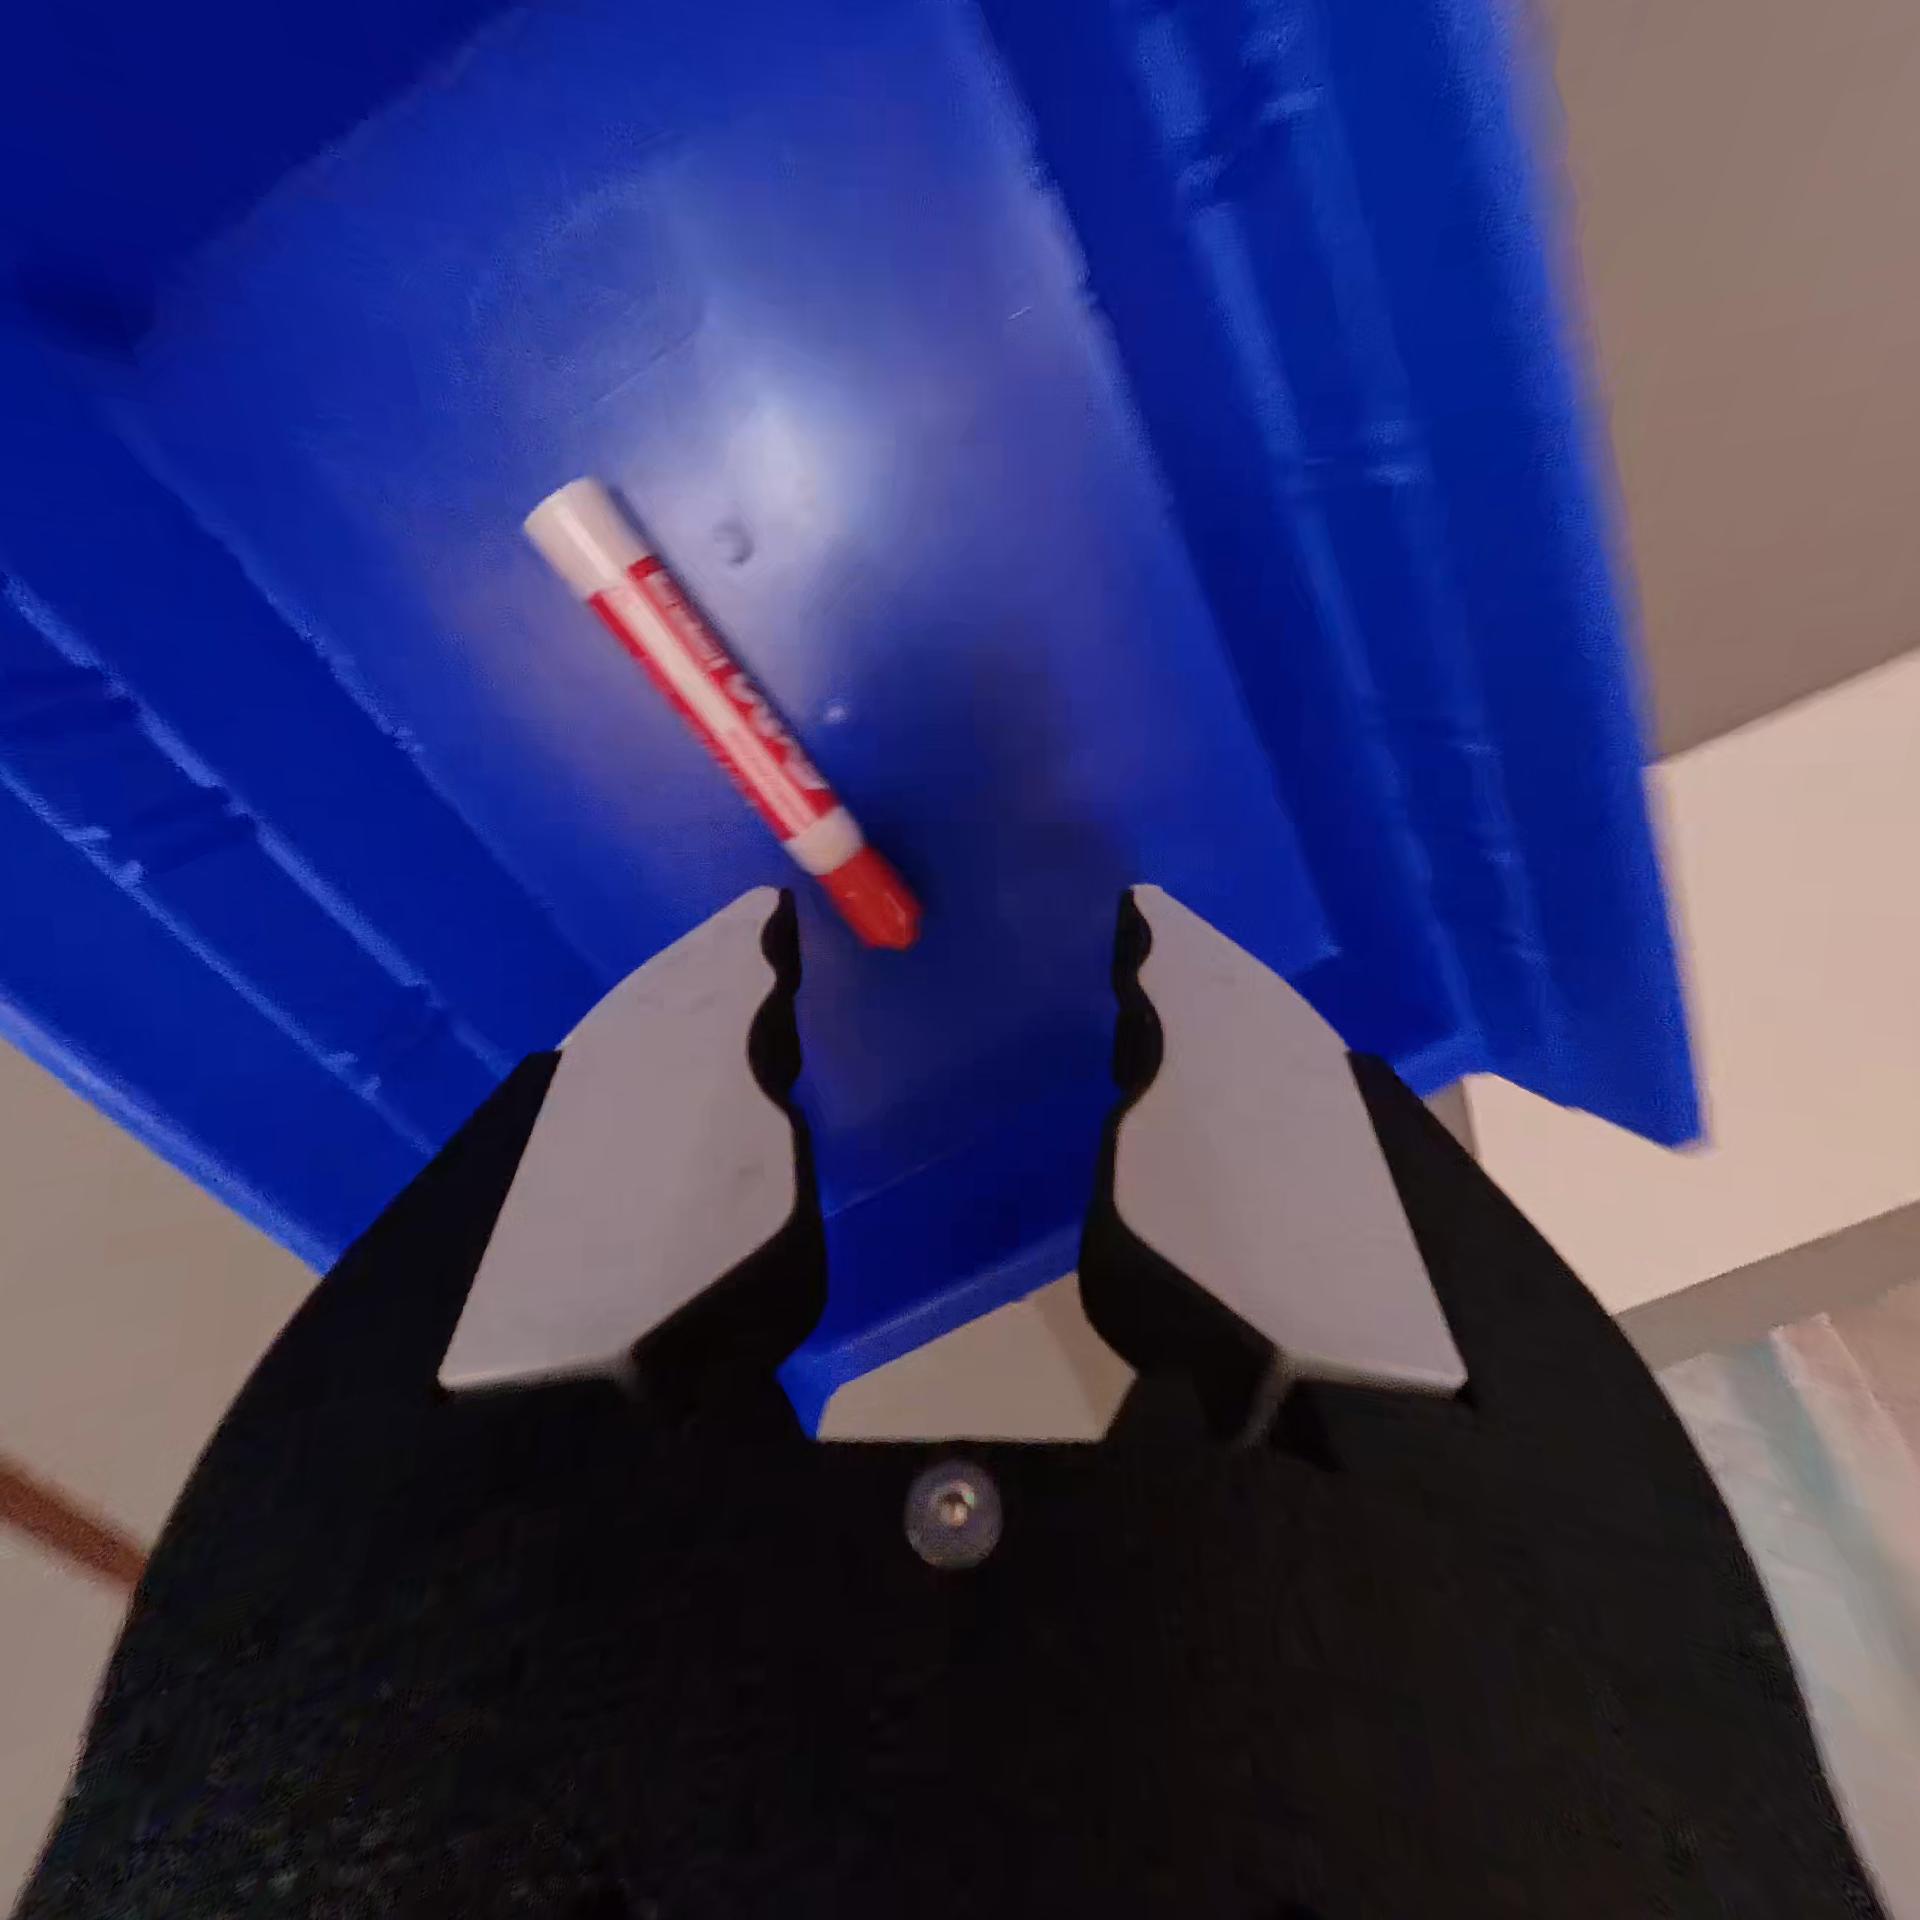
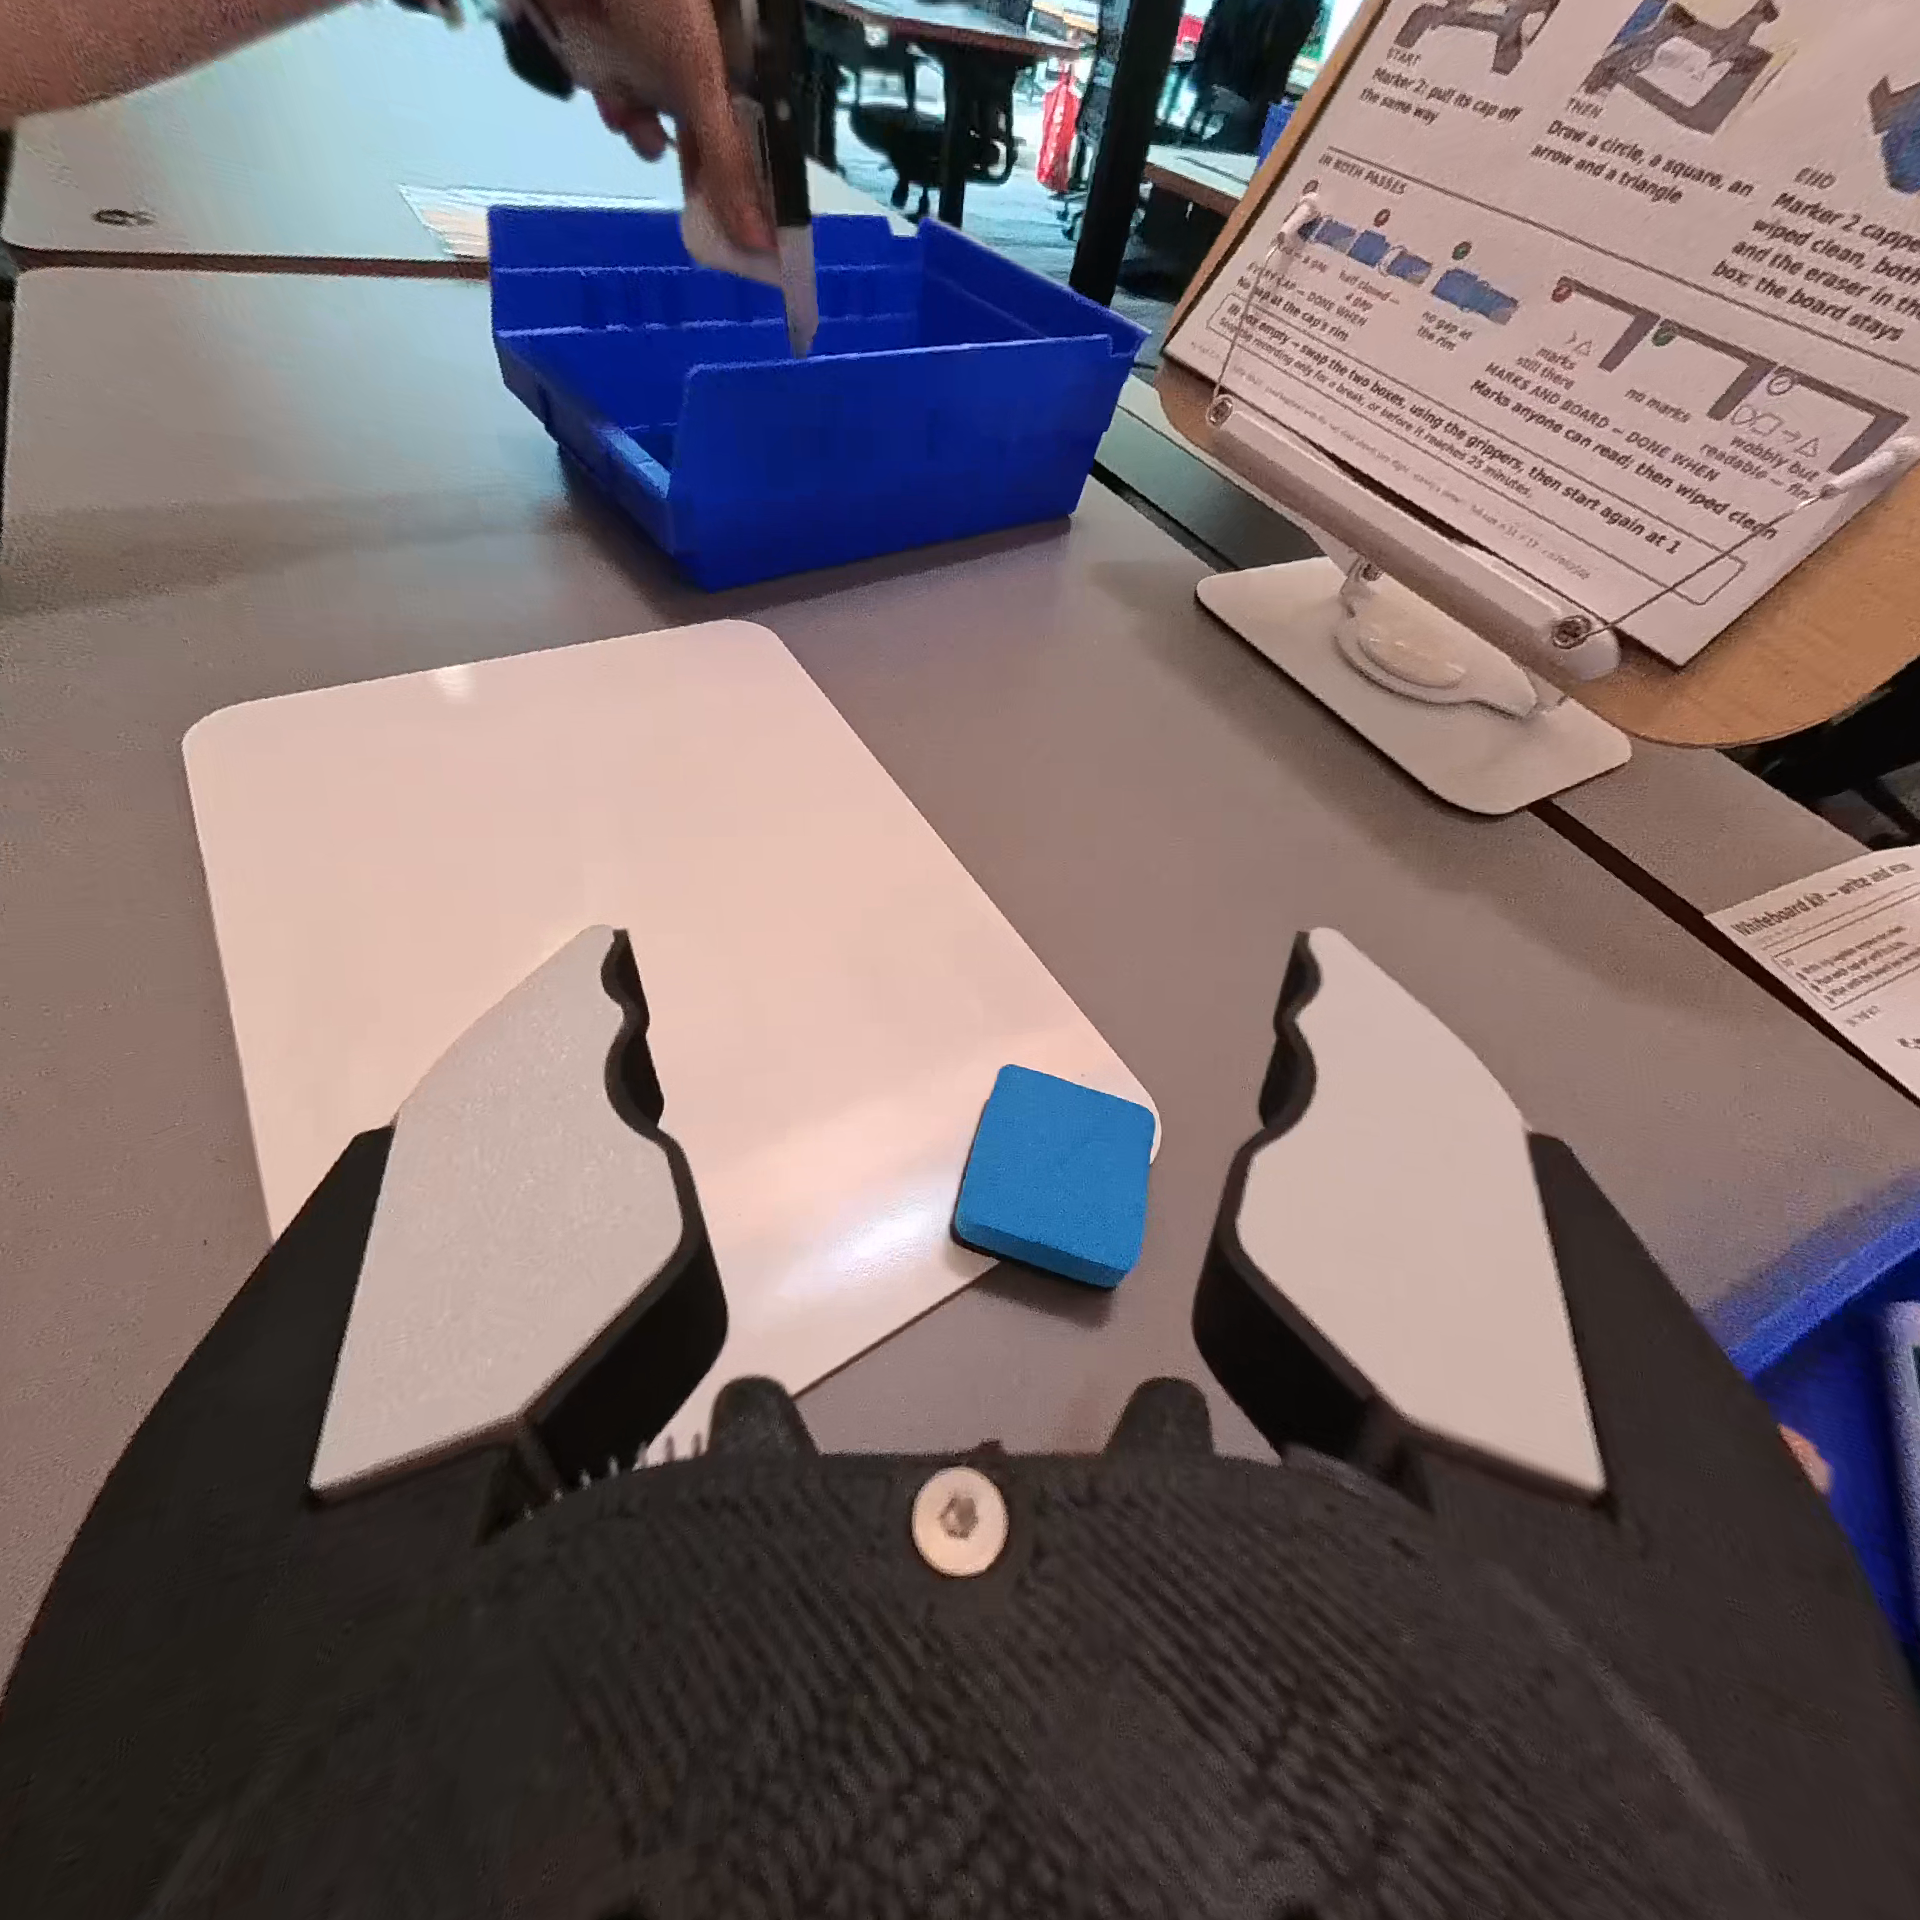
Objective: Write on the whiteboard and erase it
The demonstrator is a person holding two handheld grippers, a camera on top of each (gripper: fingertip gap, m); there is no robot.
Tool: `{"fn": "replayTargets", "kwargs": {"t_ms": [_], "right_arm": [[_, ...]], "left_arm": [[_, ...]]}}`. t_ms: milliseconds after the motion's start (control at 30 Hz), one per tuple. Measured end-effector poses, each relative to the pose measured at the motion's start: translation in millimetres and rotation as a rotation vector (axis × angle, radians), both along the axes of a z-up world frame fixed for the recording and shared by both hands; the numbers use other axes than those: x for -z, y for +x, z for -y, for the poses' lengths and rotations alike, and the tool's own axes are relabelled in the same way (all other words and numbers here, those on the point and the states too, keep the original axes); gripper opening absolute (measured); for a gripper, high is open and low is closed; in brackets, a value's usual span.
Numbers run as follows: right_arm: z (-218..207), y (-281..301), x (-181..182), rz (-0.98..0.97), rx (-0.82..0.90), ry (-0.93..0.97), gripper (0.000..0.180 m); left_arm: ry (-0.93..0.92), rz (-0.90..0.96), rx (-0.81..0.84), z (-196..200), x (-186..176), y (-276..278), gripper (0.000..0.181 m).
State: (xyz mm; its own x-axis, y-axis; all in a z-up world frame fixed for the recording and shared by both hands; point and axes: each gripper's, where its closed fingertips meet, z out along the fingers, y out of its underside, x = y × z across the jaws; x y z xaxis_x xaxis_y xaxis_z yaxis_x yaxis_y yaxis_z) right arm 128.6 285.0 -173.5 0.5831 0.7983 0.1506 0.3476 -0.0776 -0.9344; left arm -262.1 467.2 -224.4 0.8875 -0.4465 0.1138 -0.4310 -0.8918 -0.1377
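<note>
A red-capped whiteboard marker lies on the floor of a blue bin. My left gripper is open and empty just above it, its tips near the marker's red cap. The right wrist view shows that gripper reaching down into the same bin. A blank whiteboard lies flat on the grey table. A blue eraser sits on its near right corner. My right gripper is open and empty, hovering over the board's near end, the eraser between its fingers in view.
An instruction sheet on a white stand stands at the right. A paper sheet lies at the right table edge. Part of another blue bin shows at the near right. A person's hand holds the left gripper. Measured from the fingertips, the red-capped whiteboard marker is 6 cm or so from the left gripper and 50 cm from the right.
</note>
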Motion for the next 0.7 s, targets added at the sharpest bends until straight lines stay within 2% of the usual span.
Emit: {"fn": "replayTargets", "kwargs": {"t_ms": [100, 233, 267, 333, 400, 500, 633, 700], "right_arm": [[3.5, 2.6, 4.9, 0.020, 0.035, 0.005, 0.118], [8.8, 8.3, 11.4, 0.008, 0.044, -0.027, 0.111], [9.0, 9.7, 13.5, -0.006, 0.043, -0.045, 0.106], [9.7, 8.1, 16.7, -0.053, 0.019, -0.092, 0.099], [7.8, 4.1, 17.7, -0.096, -0.001, -0.124, 0.092], [1.0, -4.2, 14.4, -0.139, -0.005, -0.134, 0.092], [4.0, -24.4, 4.2, -0.167, -0.062, -0.124, 0.085], [4.8, -32.7, 2.6, -0.157, -0.080, -0.111, 0.085]], "left_arm": [[-0.172, -0.115, -0.051, -12.9, 27.4, -16.5, 0.056], [-0.287, -0.146, -0.098, -19.2, 47.5, -20.8, 0.049], [-0.299, -0.155, -0.102, -19.6, 50.6, -21.8, 0.042], [-0.299, -0.168, -0.105, -20.7, 56.1, -22.9, 0.015], [-0.282, -0.168, -0.110, -21.0, 57.8, -23.8, 0.016], [-0.194, -0.101, -0.068, -26.5, 52.0, -19.6, 0.007], [0.107, 0.010, -0.013, -38.3, -1.8, -4.9, 0.000], [0.146, -0.039, 0.043, -28.3, -13.7, -4.4, 0.000]]}}
